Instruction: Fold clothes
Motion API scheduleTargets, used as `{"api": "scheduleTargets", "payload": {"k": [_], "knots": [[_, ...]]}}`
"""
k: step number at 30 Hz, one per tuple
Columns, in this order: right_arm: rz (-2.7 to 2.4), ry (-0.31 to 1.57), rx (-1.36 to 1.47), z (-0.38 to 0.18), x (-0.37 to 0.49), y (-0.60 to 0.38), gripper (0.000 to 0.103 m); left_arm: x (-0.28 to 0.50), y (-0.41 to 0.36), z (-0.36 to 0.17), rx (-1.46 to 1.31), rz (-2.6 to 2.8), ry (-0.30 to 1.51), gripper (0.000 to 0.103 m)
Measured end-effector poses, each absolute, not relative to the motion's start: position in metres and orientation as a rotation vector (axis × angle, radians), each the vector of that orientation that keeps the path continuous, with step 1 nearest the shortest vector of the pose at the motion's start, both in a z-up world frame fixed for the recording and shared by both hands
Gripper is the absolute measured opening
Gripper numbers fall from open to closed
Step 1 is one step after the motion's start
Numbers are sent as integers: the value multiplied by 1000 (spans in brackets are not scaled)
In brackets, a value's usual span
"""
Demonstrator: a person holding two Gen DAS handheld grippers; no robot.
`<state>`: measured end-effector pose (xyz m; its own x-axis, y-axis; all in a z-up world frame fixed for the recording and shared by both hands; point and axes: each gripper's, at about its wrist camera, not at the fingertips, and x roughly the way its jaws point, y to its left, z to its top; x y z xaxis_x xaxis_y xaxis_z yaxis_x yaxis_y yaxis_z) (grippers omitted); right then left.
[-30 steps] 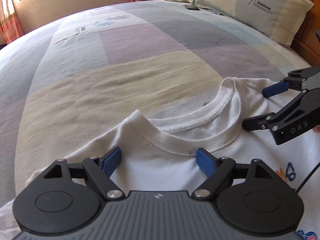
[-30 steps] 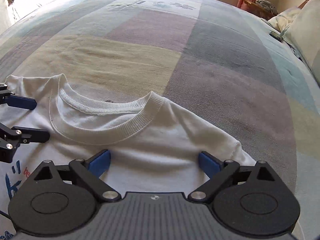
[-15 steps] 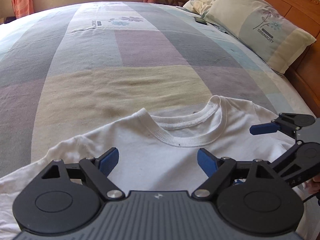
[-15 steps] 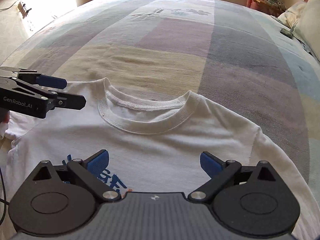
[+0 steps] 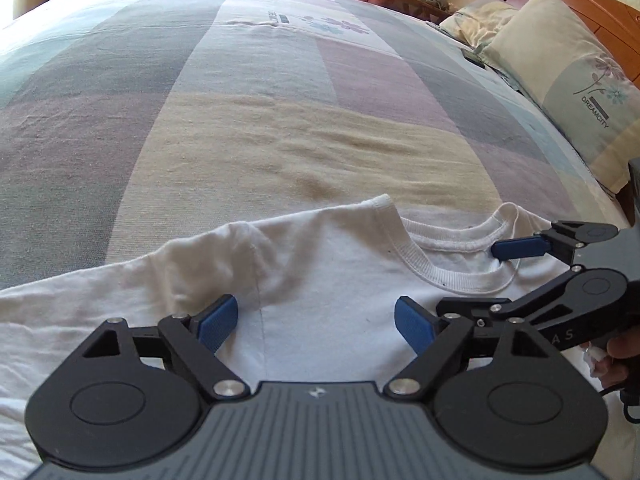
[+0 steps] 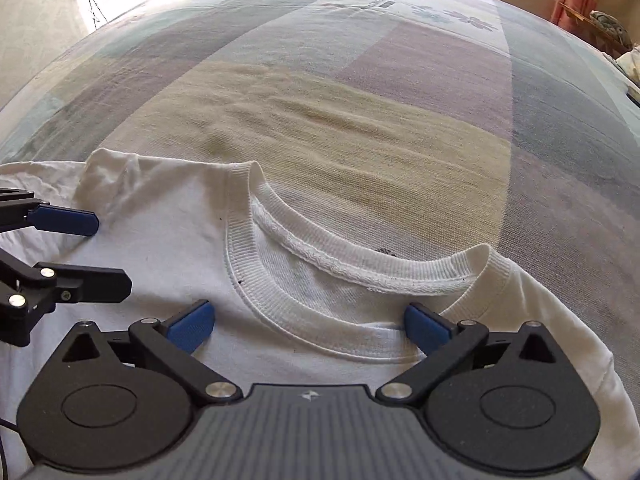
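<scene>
A white T-shirt (image 5: pixel 320 280) lies flat, front up, on the bed, its ribbed collar (image 6: pixel 320 280) toward the far side. My left gripper (image 5: pixel 316 322) is open over the shirt's left shoulder, beside the sleeve seam, with nothing between its blue pads. My right gripper (image 6: pixel 308 326) is open just below the collar, its pads spread to either side of the neckline. The right gripper (image 5: pixel 476 276) also shows at the collar in the left wrist view. At the left edge of the right wrist view, the left gripper (image 6: pixel 112 248) hovers over the rumpled sleeve (image 6: pixel 112 184).
The patchwork bedspread (image 5: pixel 280 128) stretches away beyond the shirt. Pillows (image 5: pixel 576 80) and a wooden headboard (image 5: pixel 592 4) are at the right. A small dark item (image 5: pixel 472 58) lies near the pillows. A hand (image 5: pixel 616 356) holds the right gripper's handle.
Both grippers have shifted left over the shirt and come down closer to it. The left one now sits over the shoulder seam, the right one at the collar. Both stay open.
</scene>
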<state>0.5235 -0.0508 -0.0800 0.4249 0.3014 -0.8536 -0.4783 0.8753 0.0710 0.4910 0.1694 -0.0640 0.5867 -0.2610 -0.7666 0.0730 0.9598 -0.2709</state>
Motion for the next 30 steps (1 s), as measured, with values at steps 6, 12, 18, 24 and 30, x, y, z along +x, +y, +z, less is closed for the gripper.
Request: {"api": "scheduleTargets", "payload": {"k": [6, 12, 18, 24, 30], "knots": [[466, 1025, -174, -74, 531, -51, 103, 489, 184, -39, -246, -160, 894, 85], [403, 979, -108, -45, 498, -78, 103, 438, 215, -46, -172, 27, 892, 86], [303, 1013, -43, -69, 497, -97, 103, 422, 243, -62, -159, 255, 961, 86], [283, 1012, 38, -69, 529, -104, 103, 435, 218, -43, -168, 196, 950, 86], [324, 989, 141, -45, 502, -150, 103, 441, 149, -26, -117, 47, 935, 86]]}}
